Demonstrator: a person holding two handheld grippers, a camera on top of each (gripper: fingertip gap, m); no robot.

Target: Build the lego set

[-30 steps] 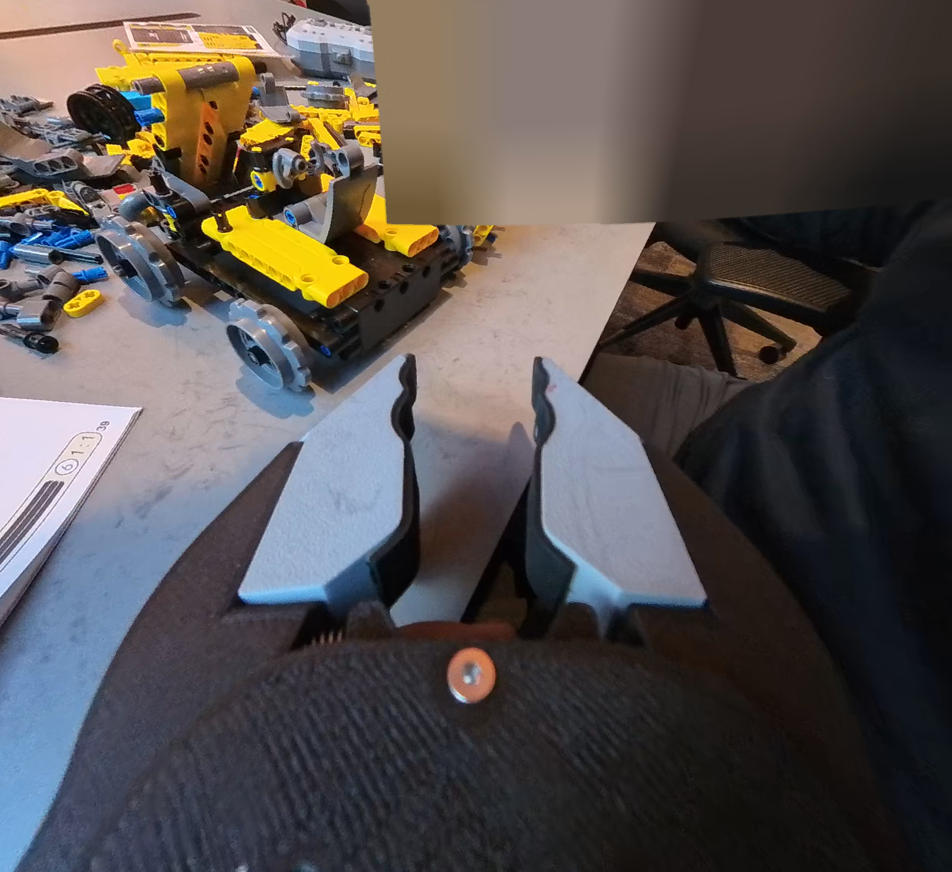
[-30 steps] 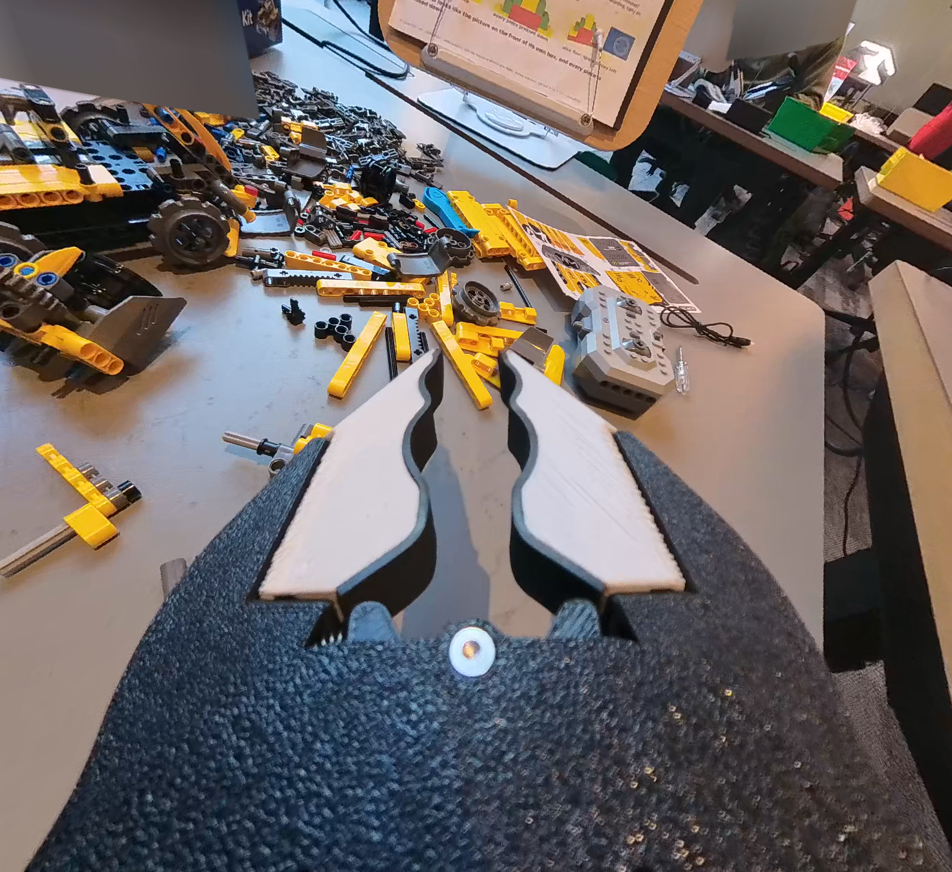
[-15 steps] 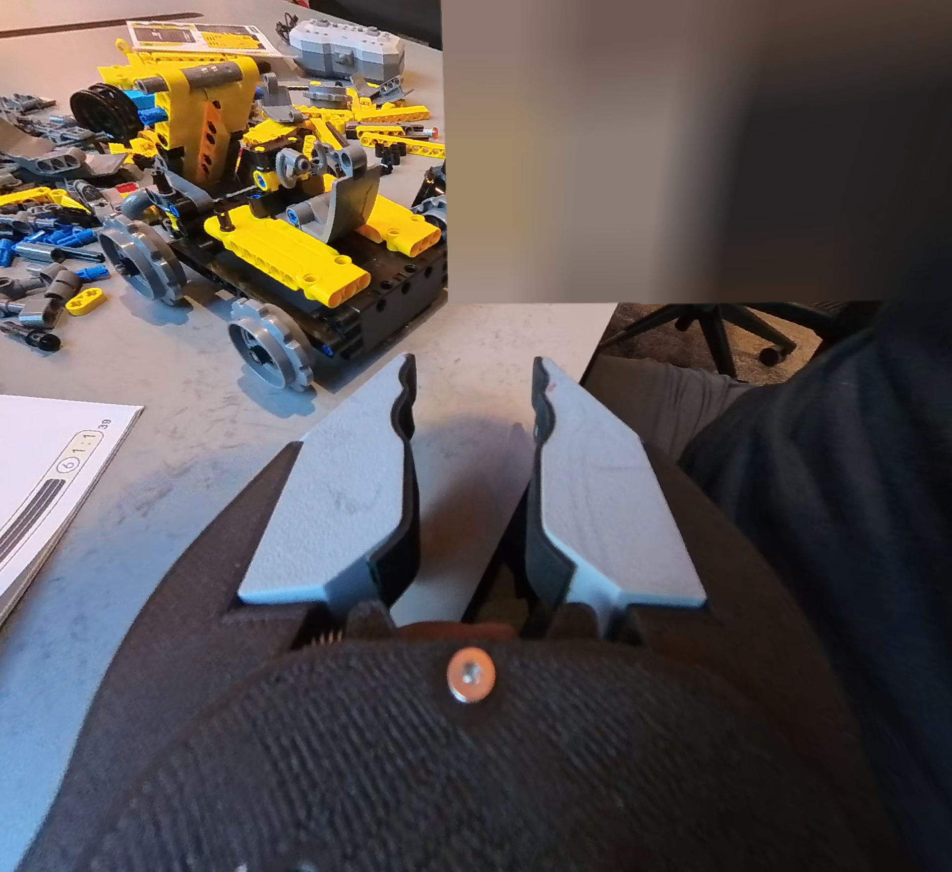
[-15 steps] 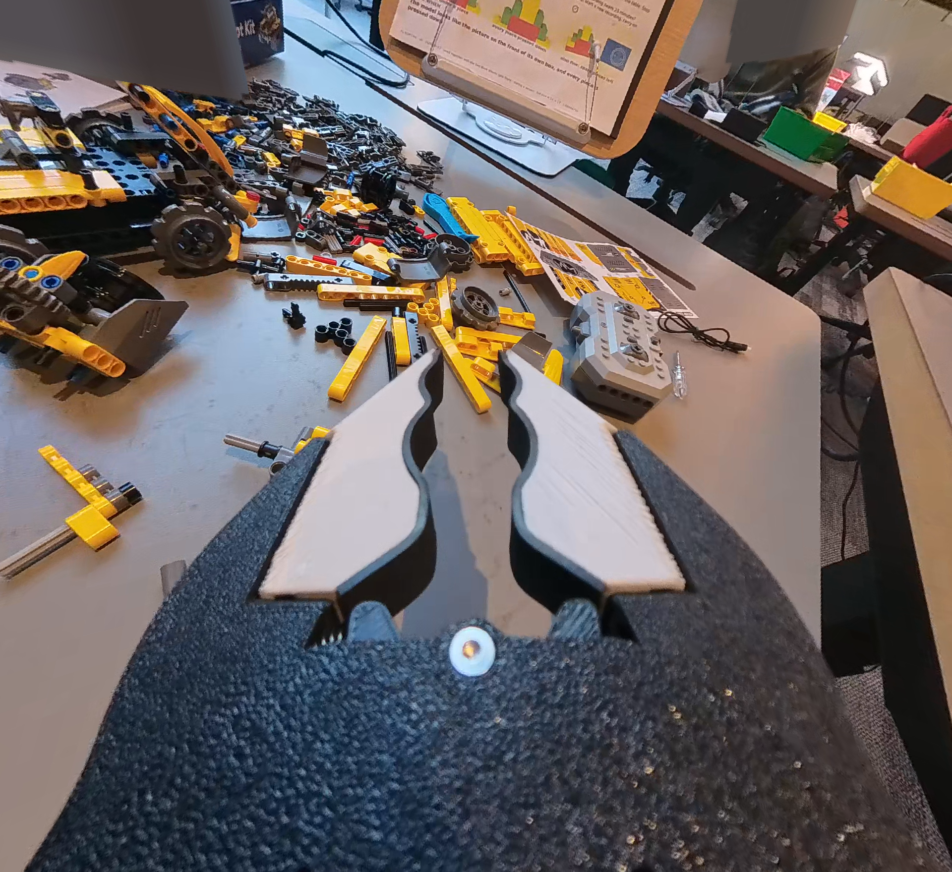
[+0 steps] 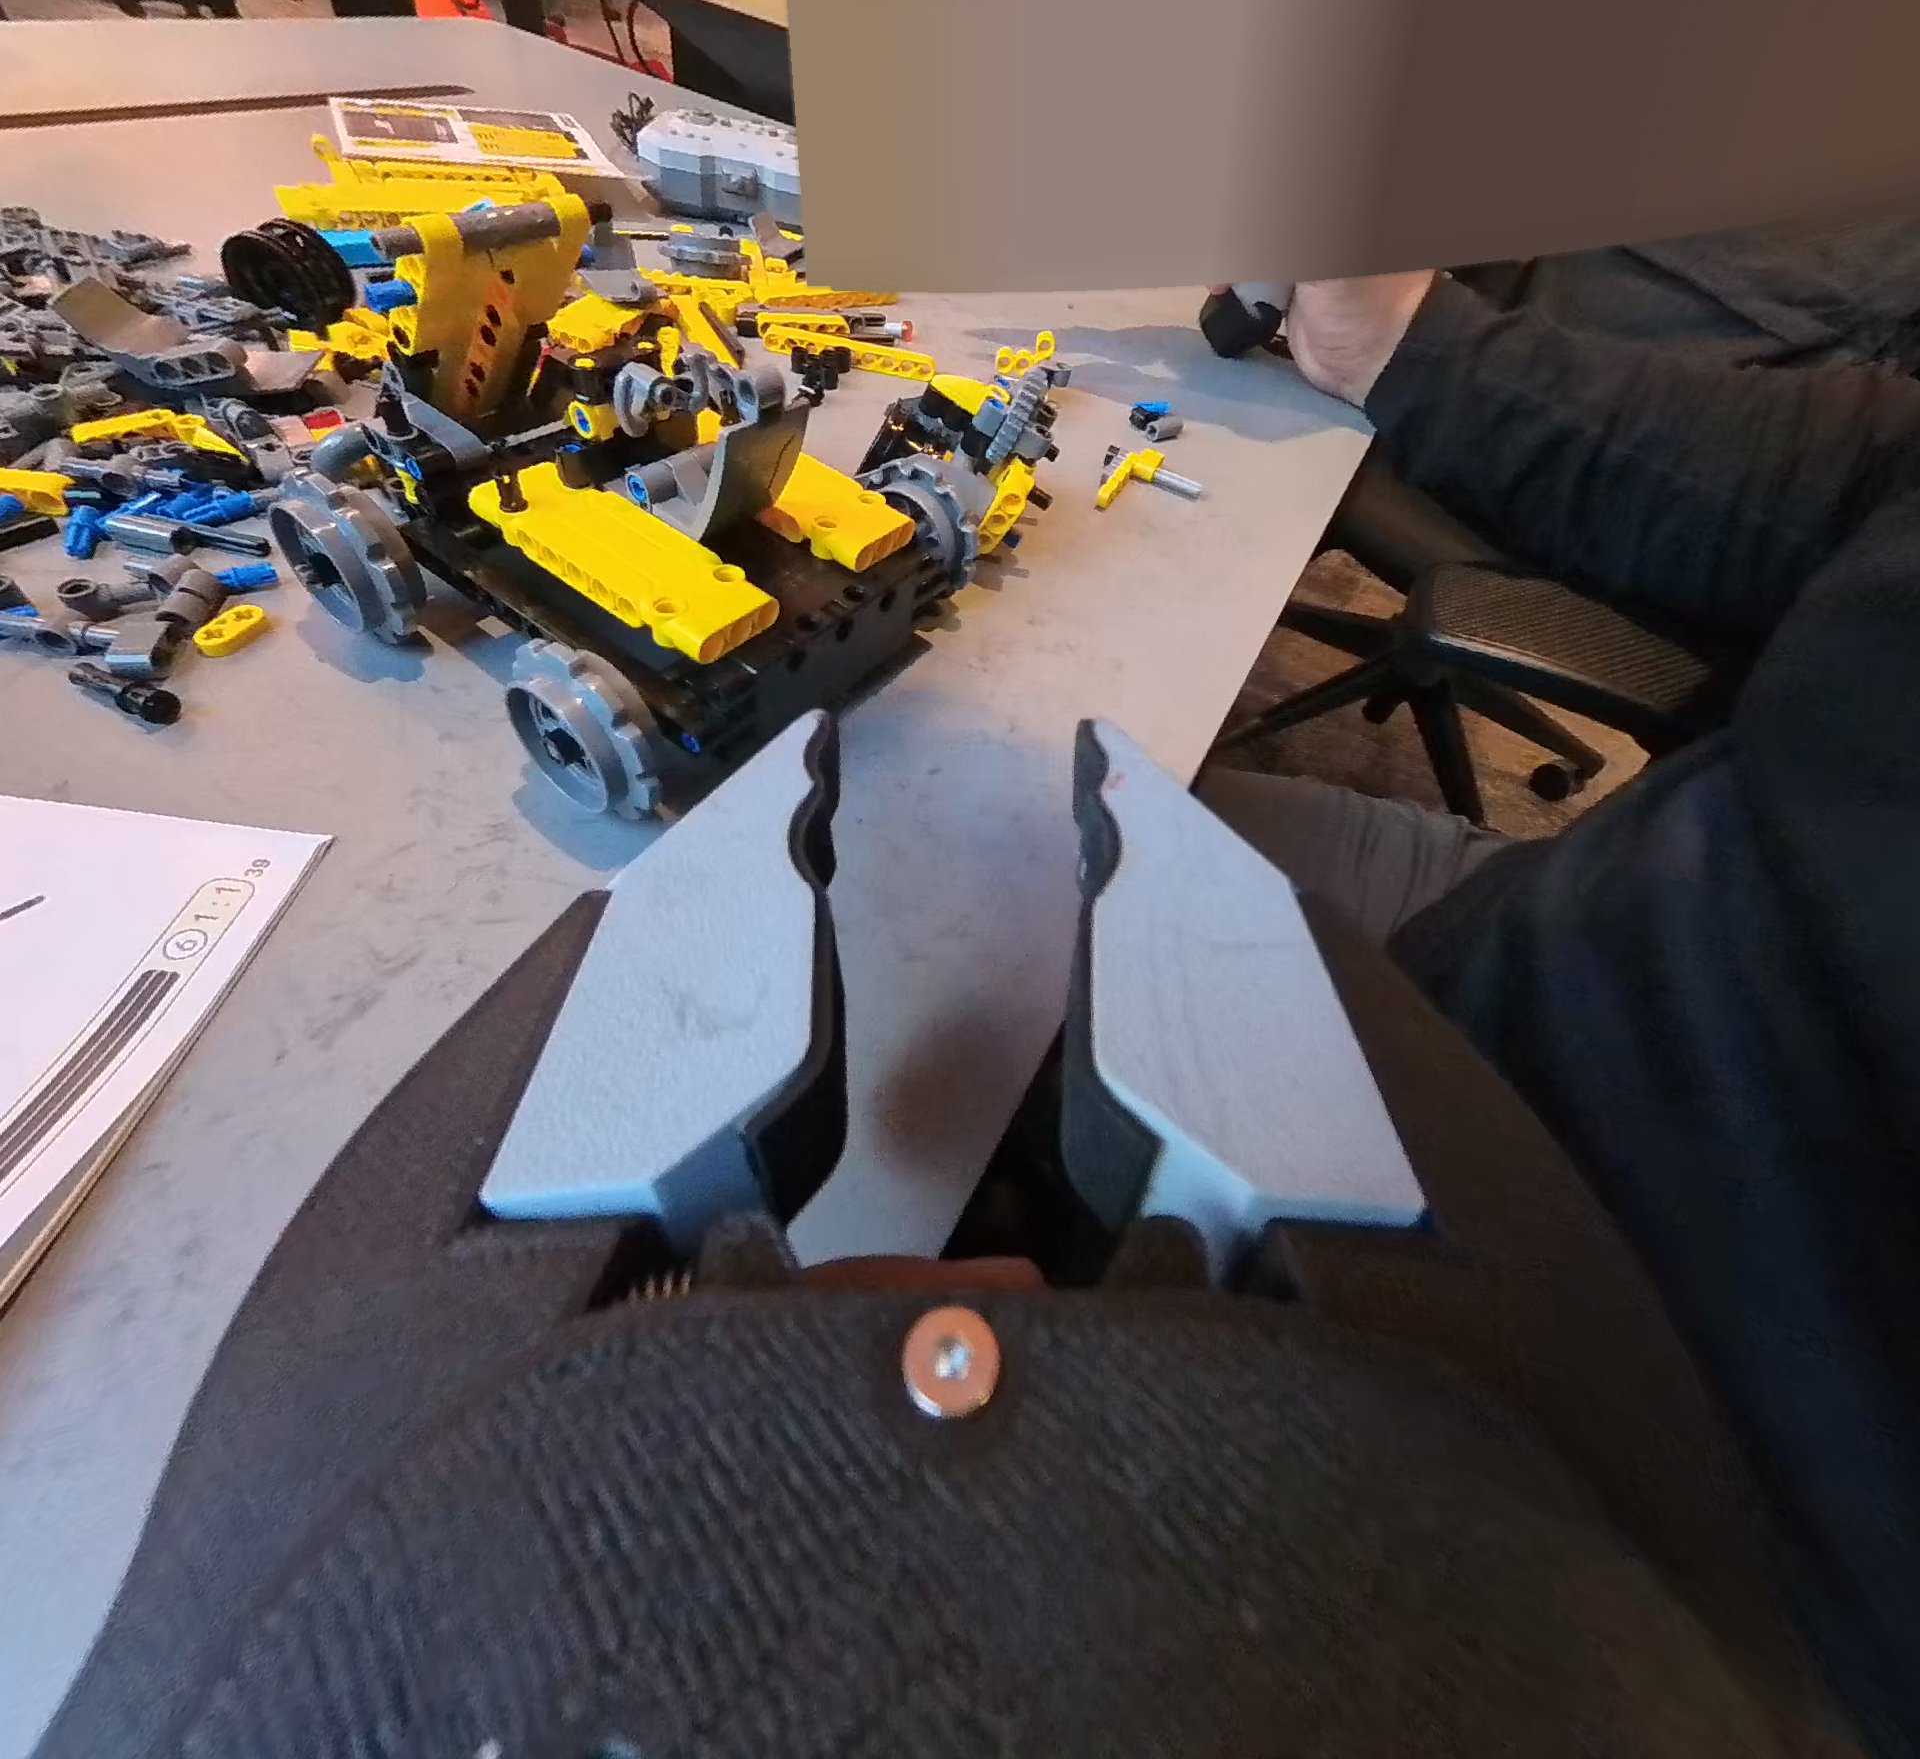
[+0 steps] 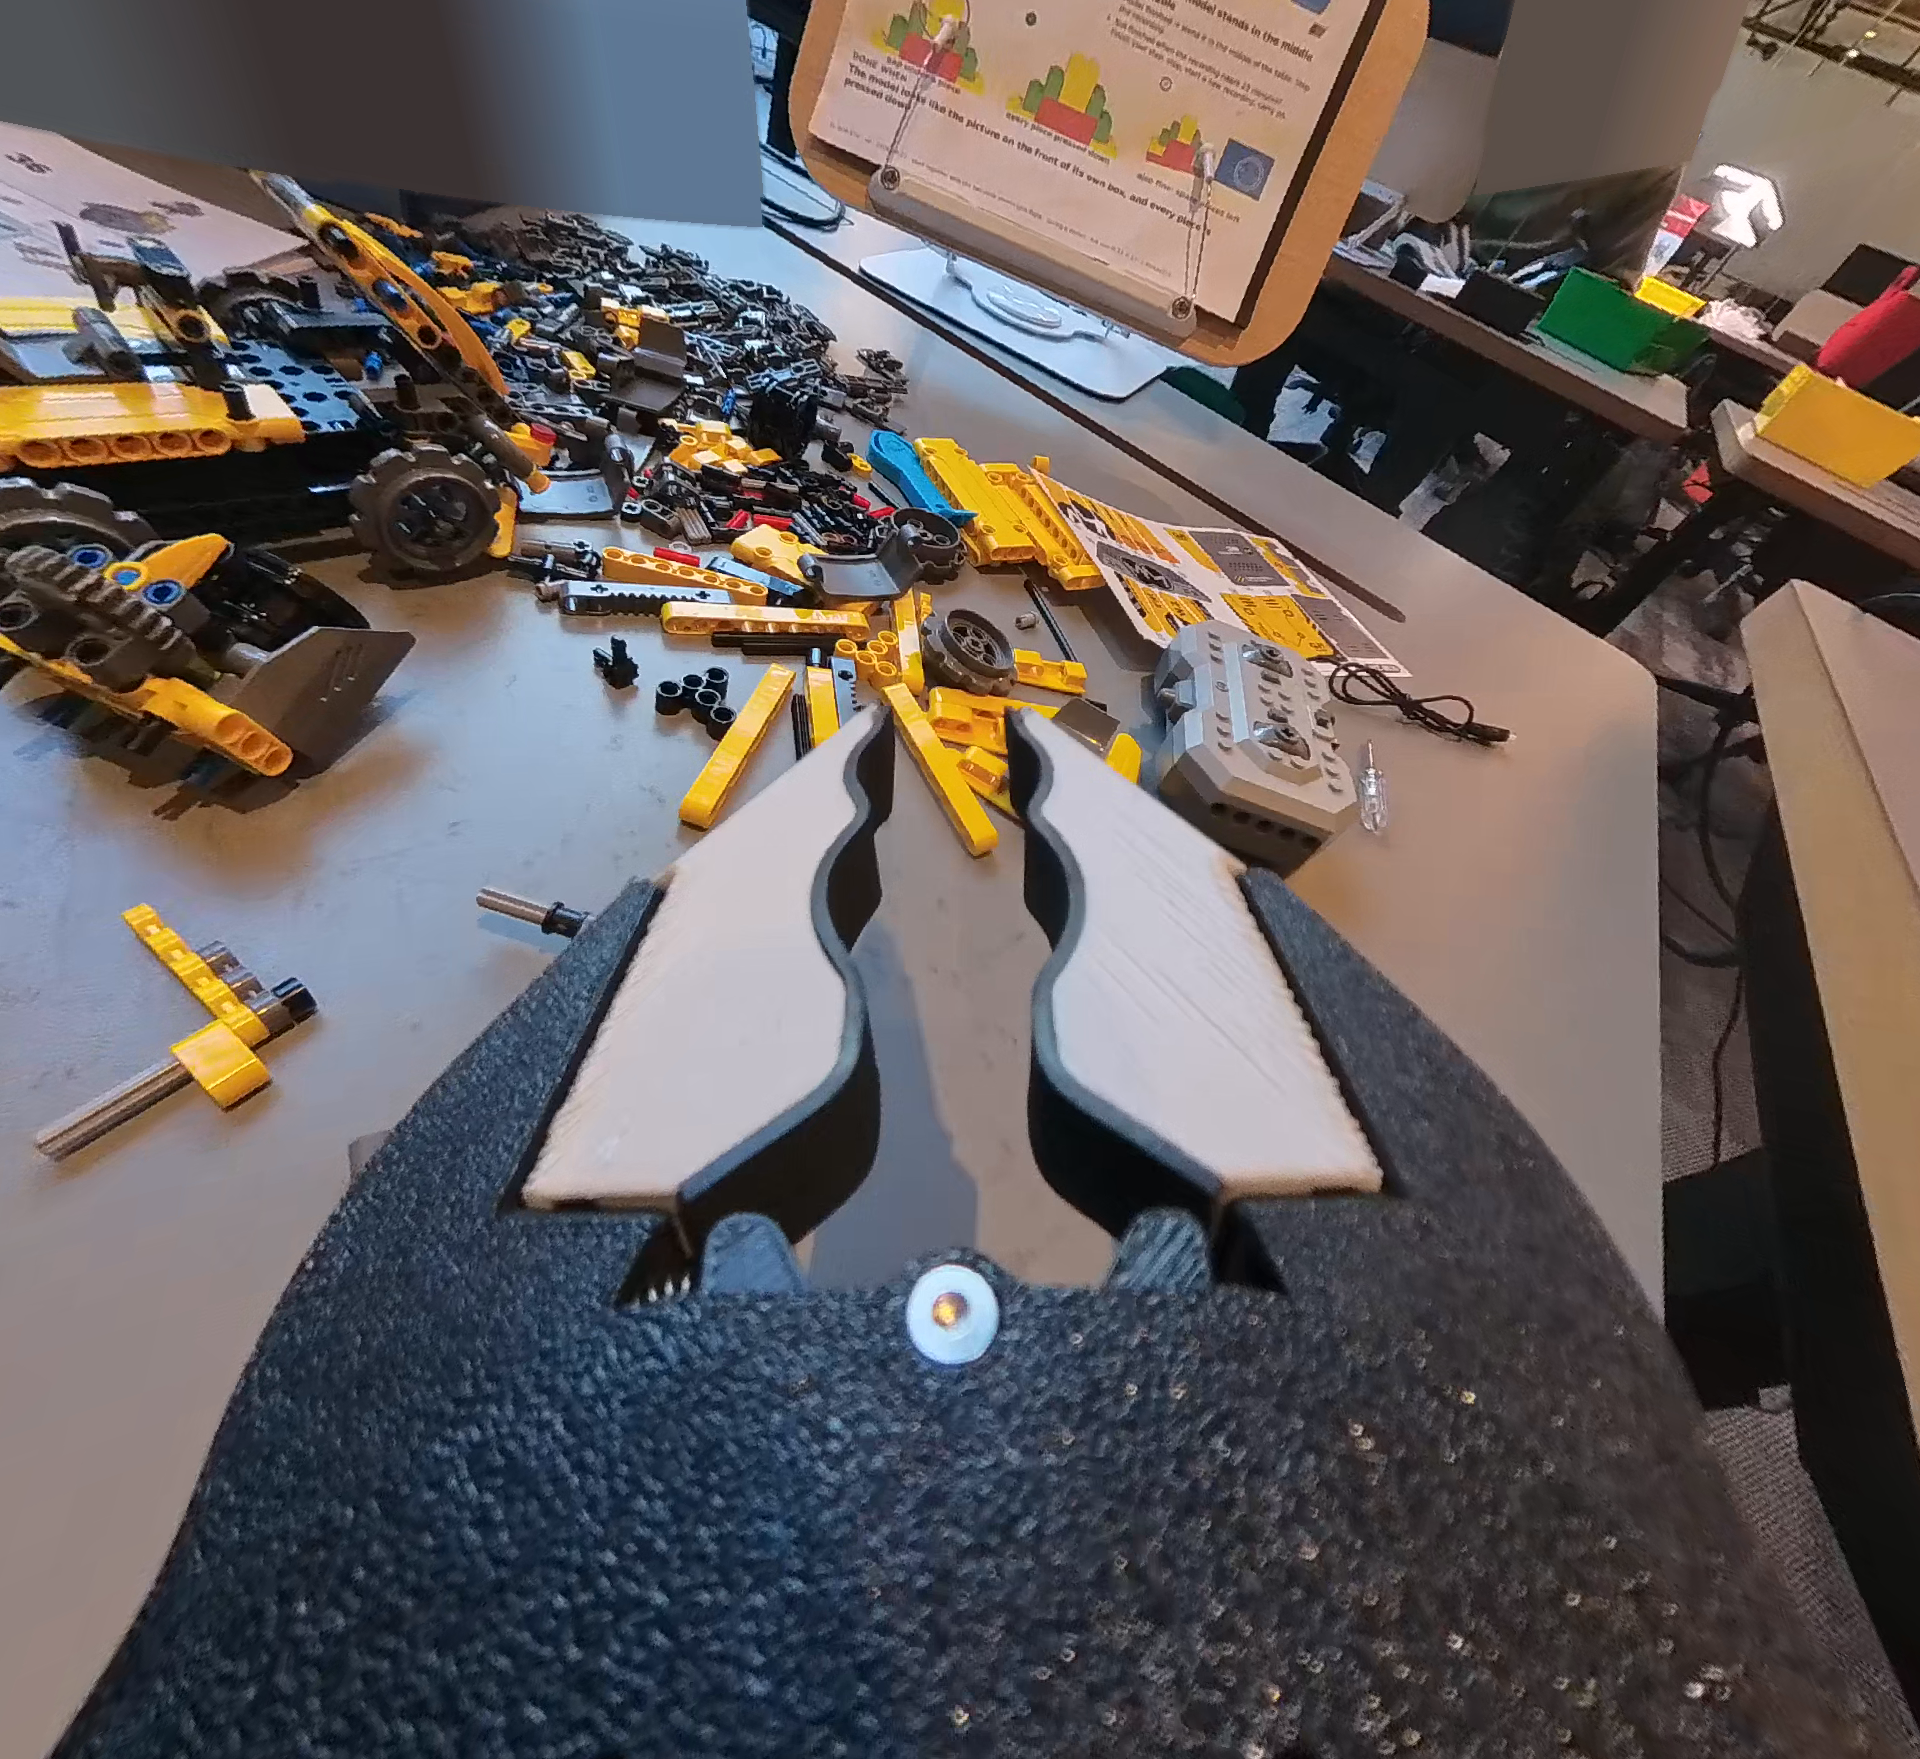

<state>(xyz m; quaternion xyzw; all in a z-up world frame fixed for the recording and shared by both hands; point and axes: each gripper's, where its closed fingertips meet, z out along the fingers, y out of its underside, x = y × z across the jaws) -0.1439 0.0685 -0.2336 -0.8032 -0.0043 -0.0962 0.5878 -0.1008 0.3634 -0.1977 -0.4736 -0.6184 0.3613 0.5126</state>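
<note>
My left gripper is open and empty, low over the grey table, just short of a half-built yellow and black toy vehicle with grey toothed wheels. My right gripper is open and empty, its tips over a scatter of yellow beams on the table. A grey battery box lies just right of its tips. The vehicle also shows at the far left in the right wrist view, with a grey-bladed sub-assembly in front of it.
A white instruction booklet lies at the left. A pile of small black and grey parts sits behind the beams. A sheet on a wooden stand stands at the back. The table edge runs right, a person's sleeve and office chair beyond. Spacing between my two grippers at the tips: around 30 cm.
The right gripper has crept forward toward the yellow beams. The left gripper has stayed put; in its view, more of the table's right side and the person's sleeve now show.
</note>
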